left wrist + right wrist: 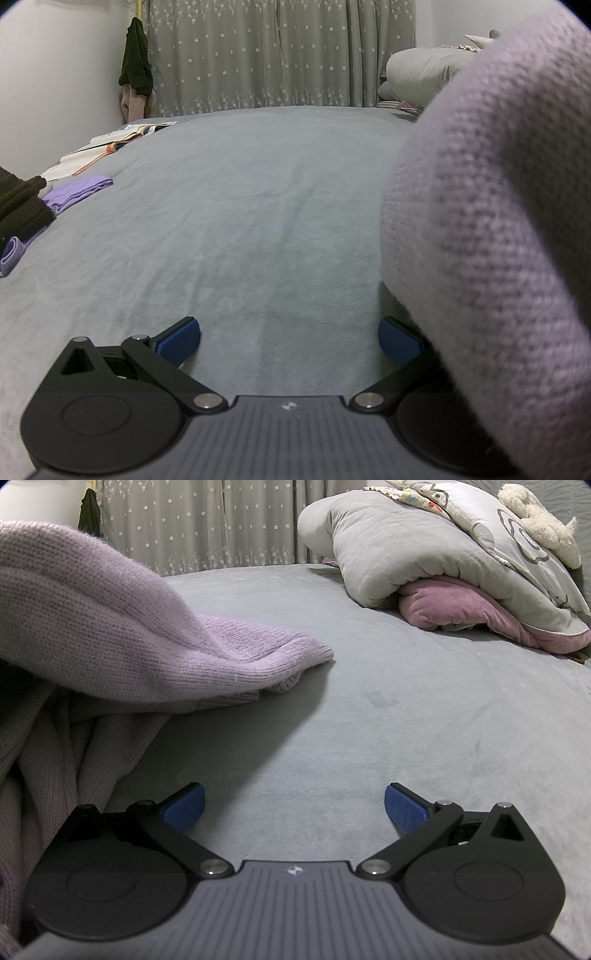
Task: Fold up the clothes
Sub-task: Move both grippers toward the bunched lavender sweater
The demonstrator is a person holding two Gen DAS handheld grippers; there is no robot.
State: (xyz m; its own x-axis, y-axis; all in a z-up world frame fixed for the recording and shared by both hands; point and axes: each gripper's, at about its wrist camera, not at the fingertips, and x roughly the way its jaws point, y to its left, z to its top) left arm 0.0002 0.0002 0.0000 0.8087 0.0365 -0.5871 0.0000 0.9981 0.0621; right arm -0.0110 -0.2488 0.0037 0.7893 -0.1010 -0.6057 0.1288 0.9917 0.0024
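Note:
A lilac knitted sweater (110, 635) lies bunched on the grey bed cover (369, 701), filling the left of the right wrist view, one ribbed cuff stretched out toward the middle. In the left wrist view the same sweater (491, 221) looms close at the right, draped beside and over that side of the tool. My left gripper (290, 341) is open over bare cover, its blue pads wide apart with nothing between them. My right gripper (293, 806) is open too, empty, just right of the sweater's folds.
Folded purple clothes (79, 192) and a dark garment (22, 206) sit at the bed's left edge, beside open books (110, 144). A rolled grey duvet (424, 546) and pink blanket (454, 605) pile at the back right. Star-patterned curtains (277, 55) hang behind.

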